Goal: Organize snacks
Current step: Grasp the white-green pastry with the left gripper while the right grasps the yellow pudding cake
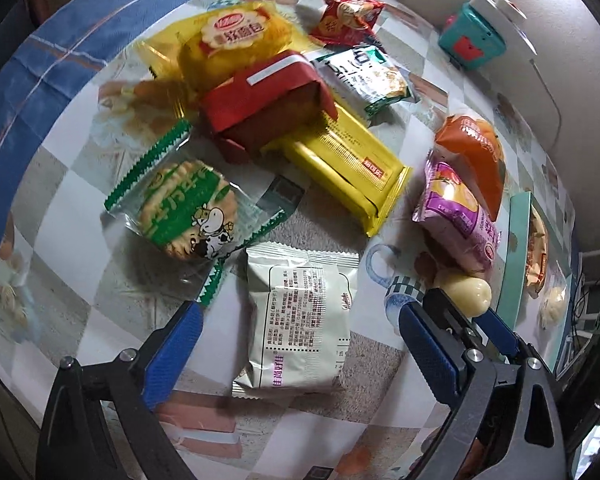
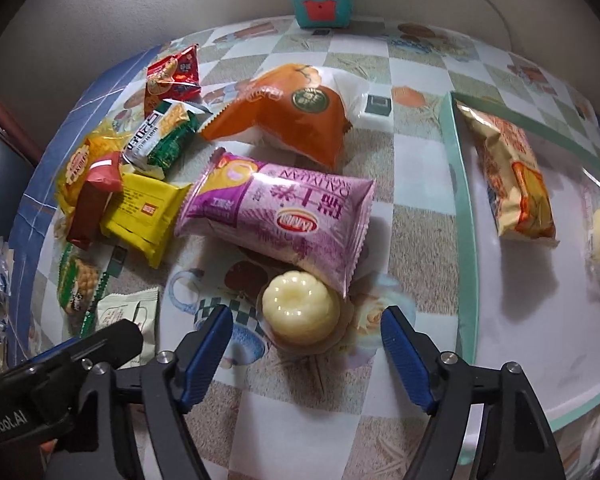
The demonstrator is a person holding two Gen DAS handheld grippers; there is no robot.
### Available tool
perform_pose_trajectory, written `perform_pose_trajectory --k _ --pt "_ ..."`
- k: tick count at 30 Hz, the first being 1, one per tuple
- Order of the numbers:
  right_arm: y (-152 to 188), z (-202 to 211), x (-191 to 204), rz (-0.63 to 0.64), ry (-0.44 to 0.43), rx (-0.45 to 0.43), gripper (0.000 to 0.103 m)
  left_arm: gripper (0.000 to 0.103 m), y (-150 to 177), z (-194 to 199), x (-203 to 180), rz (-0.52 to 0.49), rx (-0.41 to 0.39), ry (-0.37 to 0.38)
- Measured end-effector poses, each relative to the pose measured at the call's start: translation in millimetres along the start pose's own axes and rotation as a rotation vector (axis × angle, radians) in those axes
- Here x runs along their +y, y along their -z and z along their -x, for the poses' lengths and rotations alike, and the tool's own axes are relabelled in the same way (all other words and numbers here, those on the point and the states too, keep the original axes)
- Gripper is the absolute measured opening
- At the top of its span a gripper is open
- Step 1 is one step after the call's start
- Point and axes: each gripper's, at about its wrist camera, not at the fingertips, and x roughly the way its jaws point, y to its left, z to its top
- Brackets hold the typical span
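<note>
Right view only: tray (image 2: pixel 462 208) contents, "iRobot.AI" on left hand-held gripper (image 2: pixel 60 364). Left hand-held gripper (image 1: pixel 300 344) open over white packet (image 1: pixel 300 320); right hand-held gripper (image 2: pixel 306 346) open around jelly cup (image 2: pixel 300 308).

Snack packets lie heaped at the left of the table (image 2: pixel 380 432). A jelly cup (image 2: pixel 300 314) sits near, touching a bread packet (image 2: pixel 276 216) behind it. Tray (image 2: pixel 462 240) at right holds one snack bag (image 2: pixel 508 184).

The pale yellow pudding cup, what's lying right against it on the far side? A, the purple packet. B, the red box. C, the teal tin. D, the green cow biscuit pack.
A: in the right wrist view the purple packet has its corner resting on the pudding cup; the others sit well away.
</note>
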Motion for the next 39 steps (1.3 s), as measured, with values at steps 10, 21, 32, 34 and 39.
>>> perform_pose_trajectory --k 10,21,32,34,39 --pt "-3 -3 9 0.064 0.015 -0.045 0.046 0.096 -4 -6 8 0.016 0.008 -0.008" --pt "3 1 0 0.071 0.014 -0.038 0.045 0.095 -3 -15 -10 -0.045 0.005 -0.07" --pt "22 9 -14 0.026 0.02 -0.015 0.045 0.074 18 -24 -50 -0.159 -0.015 -0.172" --pt "27 11 -15 0.02 0.02 -0.009 0.045 0.069 21 -25 -55 -0.171 -0.023 -0.184" --pt "42 16 -16 0.008 0.015 0.004 0.045 0.055 30 -24 -59 -0.181 -0.042 -0.19"
